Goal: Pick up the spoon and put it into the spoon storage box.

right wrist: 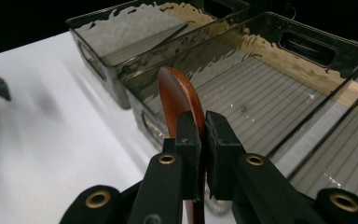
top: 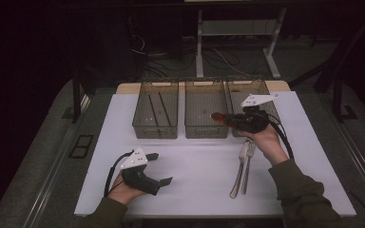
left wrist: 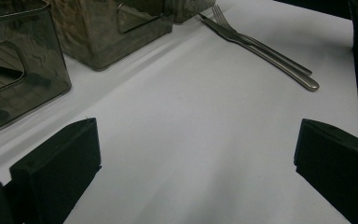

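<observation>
Our right gripper pinches a wooden spoon over the middle bin; our left gripper rests wide open, empty, on the worktop.

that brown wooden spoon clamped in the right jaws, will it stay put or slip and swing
The wooden spoon looks stiff, so it probably won't droop. The right gripper pinches it edge-on across a thin, glossy part, so it might pivot or slide if bumped against the middle bin. It is likely light for its size, so the narrow grip should hold it.

reddish-brown spoon, smoky grey bins, white table
</observation>
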Demonstrator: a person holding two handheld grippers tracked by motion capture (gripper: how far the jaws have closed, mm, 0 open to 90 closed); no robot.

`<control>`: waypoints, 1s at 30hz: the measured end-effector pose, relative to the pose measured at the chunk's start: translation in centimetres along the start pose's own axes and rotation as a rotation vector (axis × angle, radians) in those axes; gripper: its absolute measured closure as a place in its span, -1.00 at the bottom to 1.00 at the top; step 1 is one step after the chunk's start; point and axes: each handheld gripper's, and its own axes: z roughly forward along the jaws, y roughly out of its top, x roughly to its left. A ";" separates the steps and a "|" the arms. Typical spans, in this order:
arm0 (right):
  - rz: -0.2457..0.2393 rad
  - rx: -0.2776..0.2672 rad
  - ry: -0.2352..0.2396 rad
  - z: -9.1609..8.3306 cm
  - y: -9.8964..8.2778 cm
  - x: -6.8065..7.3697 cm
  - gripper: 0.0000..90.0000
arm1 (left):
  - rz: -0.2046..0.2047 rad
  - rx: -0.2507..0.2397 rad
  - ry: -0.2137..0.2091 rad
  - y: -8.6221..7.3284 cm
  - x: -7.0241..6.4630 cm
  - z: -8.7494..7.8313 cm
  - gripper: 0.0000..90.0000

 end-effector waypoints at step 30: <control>0.063 0.059 -0.064 9.3 6.3 -1.4 0.85 | 0.002 -0.010 -0.011 0.1 -0.1 0.0 -1.00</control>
